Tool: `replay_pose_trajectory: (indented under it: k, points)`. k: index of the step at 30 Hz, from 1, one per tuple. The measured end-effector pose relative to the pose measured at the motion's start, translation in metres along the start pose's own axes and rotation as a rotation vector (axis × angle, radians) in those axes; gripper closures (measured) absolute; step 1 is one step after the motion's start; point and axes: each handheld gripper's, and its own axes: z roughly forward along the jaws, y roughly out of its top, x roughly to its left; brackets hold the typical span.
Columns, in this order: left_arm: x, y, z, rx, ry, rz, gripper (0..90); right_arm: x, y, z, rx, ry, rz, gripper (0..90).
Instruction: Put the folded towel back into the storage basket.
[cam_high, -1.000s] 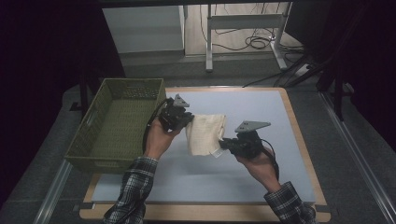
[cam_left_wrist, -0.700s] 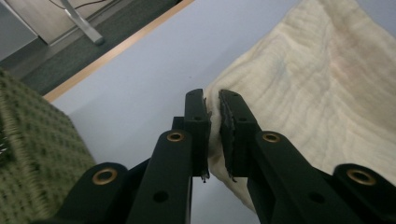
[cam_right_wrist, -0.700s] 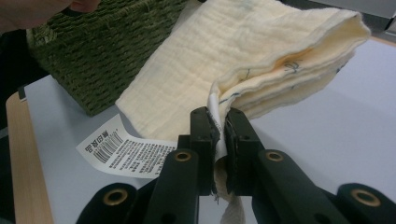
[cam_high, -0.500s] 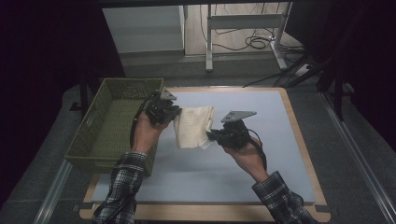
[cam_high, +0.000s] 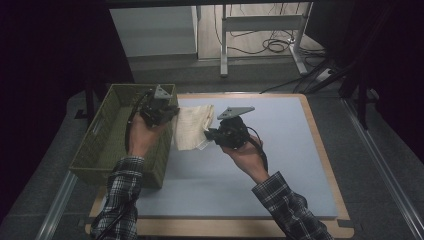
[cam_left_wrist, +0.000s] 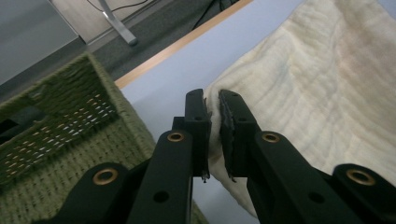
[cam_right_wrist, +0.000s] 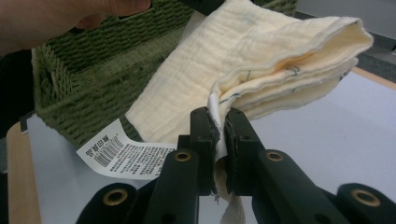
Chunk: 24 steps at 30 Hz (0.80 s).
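Observation:
A folded cream cloth (cam_high: 191, 126) hangs in the air between both grippers, just right of the green woven basket (cam_high: 102, 145). My left gripper (cam_high: 171, 113) is shut on the cloth's left edge (cam_left_wrist: 299, 88), over the basket's right rim. My right gripper (cam_high: 209, 134) is shut on the opposite edge of the cloth (cam_right_wrist: 261, 60), beside a white care label (cam_right_wrist: 122, 156) with a barcode. In the right gripper view the basket (cam_right_wrist: 102, 70) lies just behind the cloth, with the other hand at the top left.
A pale blue mat (cam_high: 280, 165) covers a wooden board (cam_high: 225, 227) on the table. The basket stands at the mat's left edge. A desk frame (cam_high: 260, 35) and cables lie on the floor beyond the table's far side.
Both hands have carried the cloth leftward and a little upward, from over the mat's middle to the basket's right rim. Both grips held throughout.

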Motion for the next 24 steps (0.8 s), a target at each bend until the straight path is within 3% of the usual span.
replay_pose_trajectory:
  k: [13,24]
  points:
    - [0.026,0.005,-0.039,-0.022,0.065,-0.018,82.4,0.016,0.030,0.014,-0.029,0.022,-0.019,82.9]
    - [0.050,-0.008,-0.067,0.002,0.136,-0.029,82.5,0.038,0.047,0.044,-0.046,0.056,-0.039,82.5]
